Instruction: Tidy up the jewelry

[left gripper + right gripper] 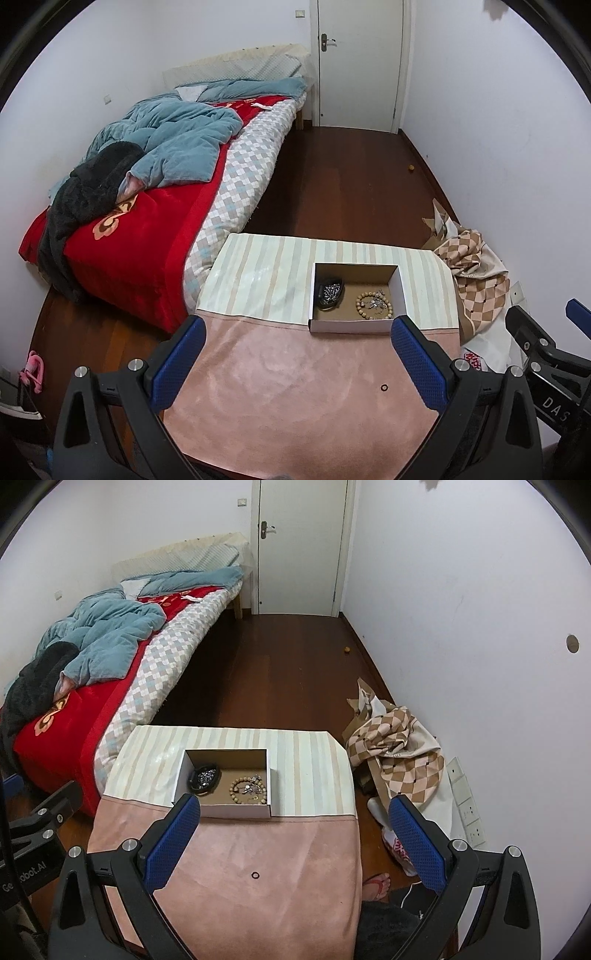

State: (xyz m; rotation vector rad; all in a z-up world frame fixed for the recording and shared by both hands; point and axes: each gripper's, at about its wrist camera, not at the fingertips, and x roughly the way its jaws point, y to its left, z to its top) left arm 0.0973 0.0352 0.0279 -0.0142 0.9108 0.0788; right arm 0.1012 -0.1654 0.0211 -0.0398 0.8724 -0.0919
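A white open cardboard box (pixel 351 326) (pixel 236 810) stands on the table where the striped cloth meets the pink cloth. Inside lie a wooden bead bracelet (pixel 373 303) (pixel 248 789) with a small silver piece in its middle, and a dark beaded piece (pixel 330 294) (pixel 204 778) at the box's left. A small dark ring (pixel 384 387) (pixel 255 875) lies on the pink cloth near the front. My left gripper (pixel 298 328) is open and empty, held above the pink cloth. My right gripper (pixel 294 805) is open and empty, to the right over the table's edge.
The table carries a pink cloth (pixel 295 387) and a striped cloth (pixel 266 273). A bed (pixel 147 192) with red and blue bedding stands to the left. A checkered cloth and bags (pixel 399 746) lie on the floor to the right. A foot in a sandal (pixel 376 884) shows beside the table.
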